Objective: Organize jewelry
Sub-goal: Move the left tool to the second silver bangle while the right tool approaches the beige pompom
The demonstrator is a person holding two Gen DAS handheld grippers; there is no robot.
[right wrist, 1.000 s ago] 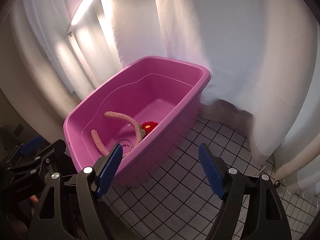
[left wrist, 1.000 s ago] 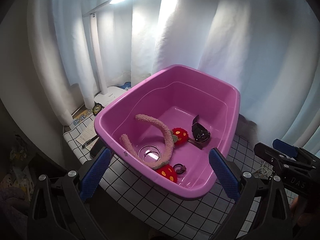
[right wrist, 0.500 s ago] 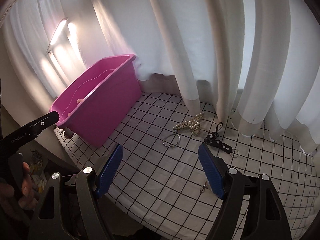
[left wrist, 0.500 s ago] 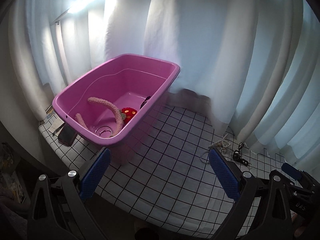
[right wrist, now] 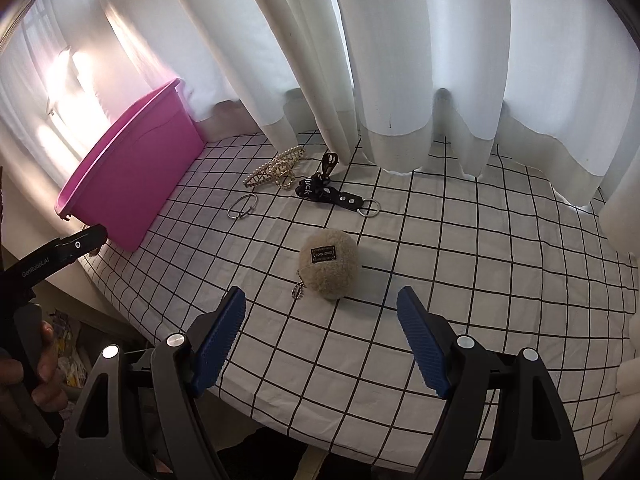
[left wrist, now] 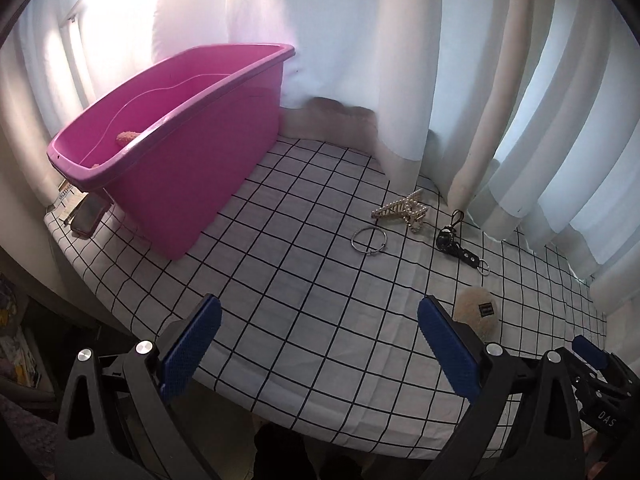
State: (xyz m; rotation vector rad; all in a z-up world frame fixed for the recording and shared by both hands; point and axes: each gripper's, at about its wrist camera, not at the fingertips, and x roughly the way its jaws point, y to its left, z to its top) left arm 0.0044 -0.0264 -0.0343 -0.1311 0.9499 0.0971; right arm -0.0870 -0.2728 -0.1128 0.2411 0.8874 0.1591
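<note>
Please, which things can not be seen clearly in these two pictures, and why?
- Contents of the pink tub: left wrist view shows only a fuzzy pink tip over its near wall; right wrist view shows only the outside.
- Label text on the beige plush charm: too small in both views.
- Phone beside the tub: partly hidden by it.
- Right claw: cut off at the left view's edge.

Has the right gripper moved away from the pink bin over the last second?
Yes. The right gripper has swung rightward: the pink bin now sits far left, and the fluffy keychain lies just ahead.

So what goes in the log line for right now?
left gripper: open, empty | right gripper: open, above fluffy keychain | pink tub: apart
</note>
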